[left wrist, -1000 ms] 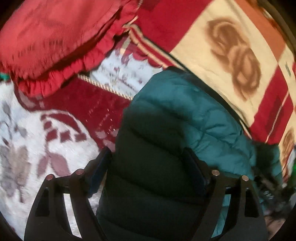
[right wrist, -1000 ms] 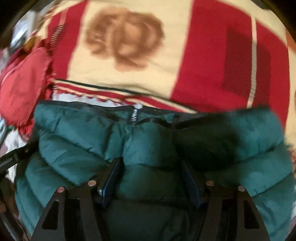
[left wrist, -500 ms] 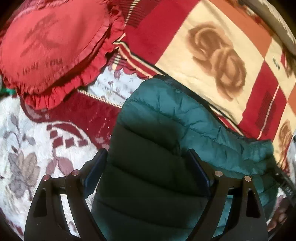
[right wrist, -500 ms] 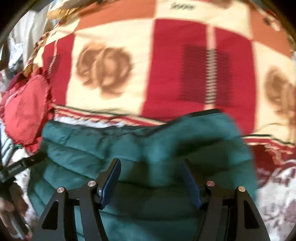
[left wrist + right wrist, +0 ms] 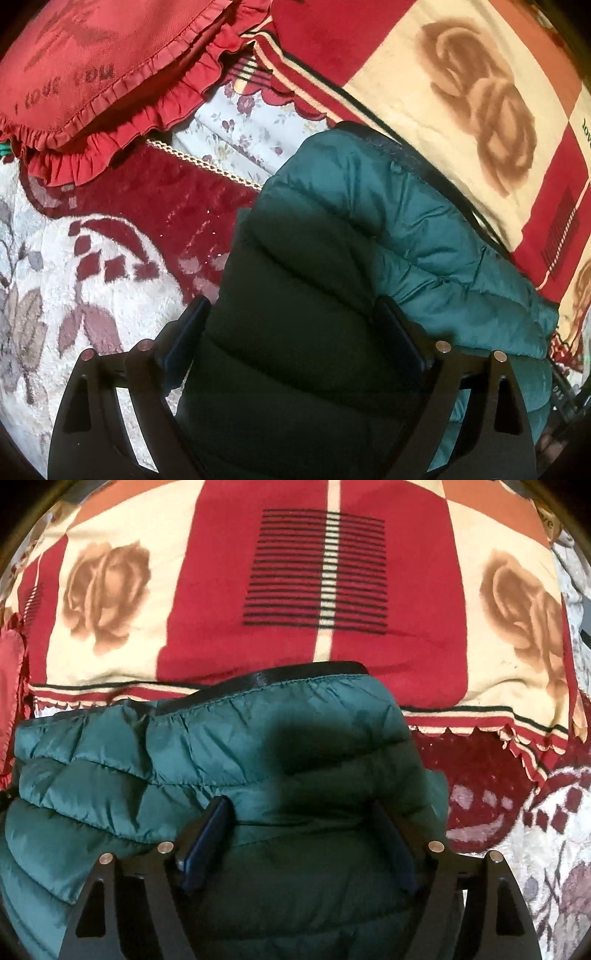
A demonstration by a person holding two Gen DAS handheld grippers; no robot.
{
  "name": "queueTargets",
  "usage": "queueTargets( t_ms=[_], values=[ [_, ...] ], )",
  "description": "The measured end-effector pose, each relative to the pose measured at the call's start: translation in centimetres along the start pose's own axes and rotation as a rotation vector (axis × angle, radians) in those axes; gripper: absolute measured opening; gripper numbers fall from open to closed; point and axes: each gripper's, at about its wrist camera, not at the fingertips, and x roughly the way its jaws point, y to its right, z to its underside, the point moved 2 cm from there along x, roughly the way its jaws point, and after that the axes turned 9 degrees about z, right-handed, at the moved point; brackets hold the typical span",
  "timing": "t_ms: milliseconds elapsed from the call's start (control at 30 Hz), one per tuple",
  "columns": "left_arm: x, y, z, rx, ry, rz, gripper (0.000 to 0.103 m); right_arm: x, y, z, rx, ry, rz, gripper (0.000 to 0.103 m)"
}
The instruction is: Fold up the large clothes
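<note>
1. Over the last second the jacket has settled: blurred and swinging in the right view before, it now lies sharp and still under both tools. Its black-trimmed top edge has slid toward the right gripper's centre line.
2. In the left view the cushion has drawn nearer the top edge, so the left gripper has eased forward slightly.
3. My reading: a fold has just been laid down and the bundle looks ready for release or smoothing.
4. Both grippers stand wide, fingers spread over the padded fabric. Whether they pinch any of it, I cannot tell.
5. The jacket sits directly beneath and ahead of each tool, on the rug, its far edge touching the blanket.
6. Count: one jacket, two grippers, one cushion, one blanket, one rug.
</note>
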Motion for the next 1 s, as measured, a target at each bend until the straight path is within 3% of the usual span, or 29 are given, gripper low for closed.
queueTargets(
  t_ms=[133,367,467,567,800,1000],
  values=[
    [-0.5,0.4,0.1,0.028,0.001,-0.026,0.091,-3.1,0.0,-0.4,0.007,0.024,0.002,0.077],
    [-1.8,0.2,1.0,0.018,-0.001,-0.026,0.091,-10.4,-1.0,1.8,-0.012,0.105,-0.122,0.077],
    [-2.9,-0.2,1.7,0.022,0.001,-0.028,0.091,-10.0,-0.3,4.1,-0.005,0.091,-0.105,0.082],
    [-3.9,-0.8,2.3,0.025,0.003,-0.032,0.091,-6.6,-0.1,5.7,-0.010,-0.031,-0.079,0.086],
    [-7.5,-1.3,3.8,0.036,0.000,-0.002,0.091,-9.6,0.7,5.1,0.000,0.027,-0.111,0.088],
    [-10.4,-1.2,5.6,0.094,0.017,0.022,0.091,-13.0,1.0,6.7,-0.014,0.080,-0.122,0.088]
  ],
)
